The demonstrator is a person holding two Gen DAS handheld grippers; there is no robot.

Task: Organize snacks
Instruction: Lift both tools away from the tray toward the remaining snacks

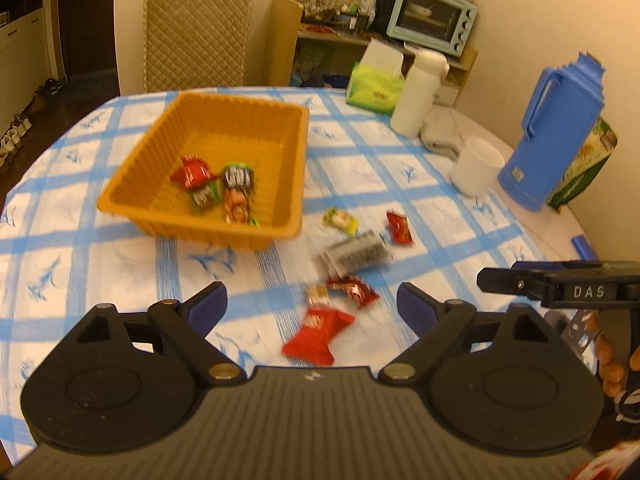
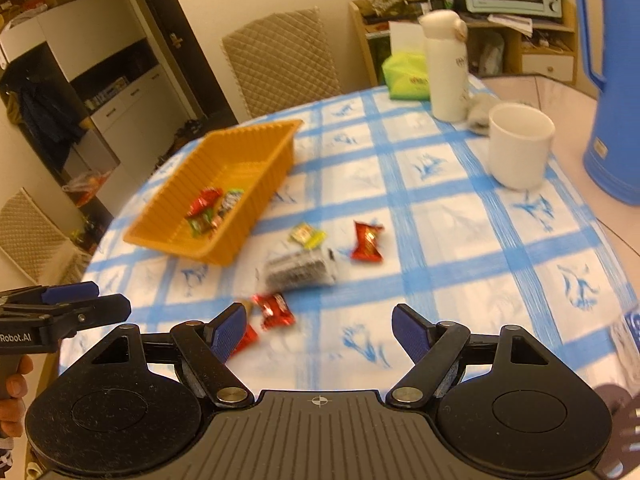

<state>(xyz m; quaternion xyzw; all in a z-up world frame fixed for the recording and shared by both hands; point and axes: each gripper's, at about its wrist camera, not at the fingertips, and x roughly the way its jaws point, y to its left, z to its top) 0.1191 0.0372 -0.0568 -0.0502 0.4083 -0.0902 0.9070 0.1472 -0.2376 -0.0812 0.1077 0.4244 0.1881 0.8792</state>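
The orange basket [image 1: 208,128] sits toward the table's far left edge with several wrapped snacks [image 1: 218,186] already inside. Loose ones lie on the checked tablecloth [image 1: 80,208] nearer the front edge: a yellow-green packet [image 1: 340,220], a red candy [image 1: 399,228], a clear roll-shaped pack [image 1: 354,256], a crinkled red sweet [image 1: 354,286] and a larger red wrapper [image 1: 320,330].

The left gripper [image 1: 312,306] hangs wide and empty above that red wrapper; the right gripper [image 2: 318,330] is equally wide and empty over bare cloth beside the crinkled sweet.

The likely trouble is crowding: both tools aim at the same small cluster and could knock one another, or pinch two wrappers at once. The slick foil may also slip out of the pads.

Toward the right edge stand a white bottle [image 2: 446,68], a white mug [image 2: 520,146] and a blue jug [image 2: 614,92], well apart from the snacks and out of the route to the basket.
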